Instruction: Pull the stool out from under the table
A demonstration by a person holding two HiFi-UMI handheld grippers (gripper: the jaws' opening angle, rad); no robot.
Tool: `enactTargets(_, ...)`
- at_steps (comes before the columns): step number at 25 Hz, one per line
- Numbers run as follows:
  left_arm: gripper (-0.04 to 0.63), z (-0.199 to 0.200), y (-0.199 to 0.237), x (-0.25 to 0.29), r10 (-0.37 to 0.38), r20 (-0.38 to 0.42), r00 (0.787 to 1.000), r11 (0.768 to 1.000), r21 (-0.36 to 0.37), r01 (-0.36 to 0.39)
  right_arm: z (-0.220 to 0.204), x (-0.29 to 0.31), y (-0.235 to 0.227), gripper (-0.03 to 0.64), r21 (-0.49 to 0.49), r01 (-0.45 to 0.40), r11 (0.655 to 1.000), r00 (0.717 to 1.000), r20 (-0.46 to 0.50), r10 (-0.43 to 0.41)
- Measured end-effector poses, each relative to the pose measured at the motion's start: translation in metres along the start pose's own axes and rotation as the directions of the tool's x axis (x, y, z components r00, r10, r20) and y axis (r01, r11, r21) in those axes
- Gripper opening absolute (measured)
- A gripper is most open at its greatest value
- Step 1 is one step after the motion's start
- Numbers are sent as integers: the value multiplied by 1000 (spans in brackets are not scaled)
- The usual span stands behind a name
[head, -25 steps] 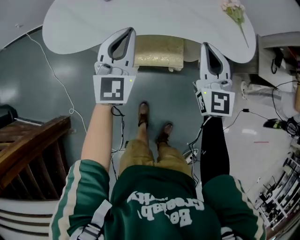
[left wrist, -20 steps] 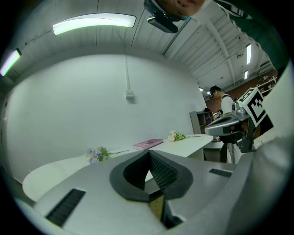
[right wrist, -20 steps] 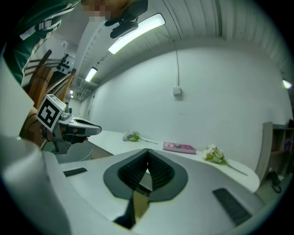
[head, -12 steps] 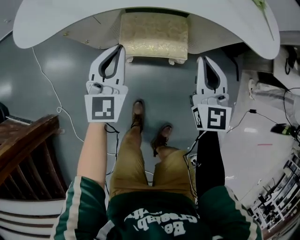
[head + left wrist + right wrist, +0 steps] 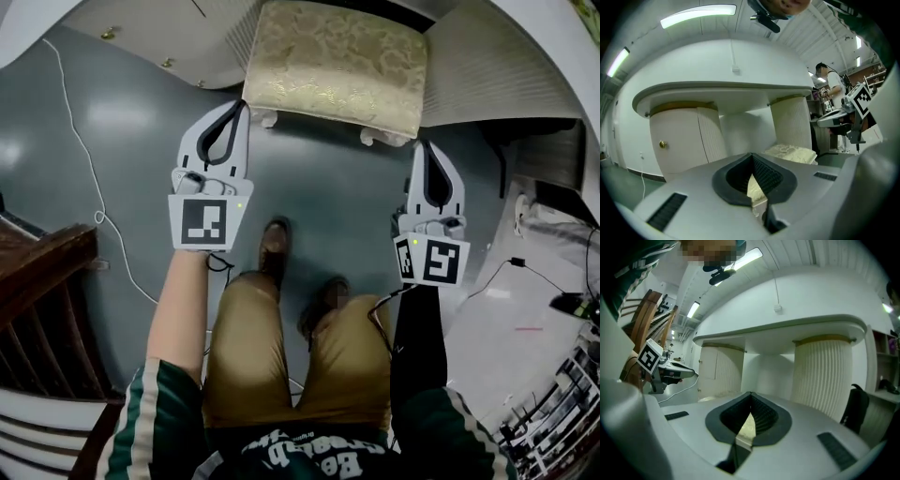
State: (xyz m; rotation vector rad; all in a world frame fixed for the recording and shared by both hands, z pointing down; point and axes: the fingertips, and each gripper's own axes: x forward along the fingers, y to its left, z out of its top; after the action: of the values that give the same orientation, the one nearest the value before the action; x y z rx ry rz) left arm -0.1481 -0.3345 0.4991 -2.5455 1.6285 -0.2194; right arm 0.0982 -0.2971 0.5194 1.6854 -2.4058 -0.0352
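Looms larger than a second ago: white surface (image 5: 562,47), cropped at the top, gold-cushioned stool (image 5: 333,70) tucked under it, legs mostly hidden. Lower now, clenched and empty: left claw (image 5: 241,106) and right claw (image 5: 424,147), just beside the stool's front corners.

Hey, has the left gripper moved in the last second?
Yes, downward. Earlier its tip overlapped the white table's rim; now the left gripper sits lower than the table top, beside the stool seat's front corner.
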Motion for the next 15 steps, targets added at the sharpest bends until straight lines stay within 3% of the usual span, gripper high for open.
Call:
enactTargets(12,14,-130,6,4,60,-20,998,997,-36,-61,-130,5,-20,25,0,26,1000,999,-26,-26)
enactTargets(15,15,-155,8,0,79,-36,996,997,-9,-80,-154,11,-28,38,17,42,999,999,-16,-42)
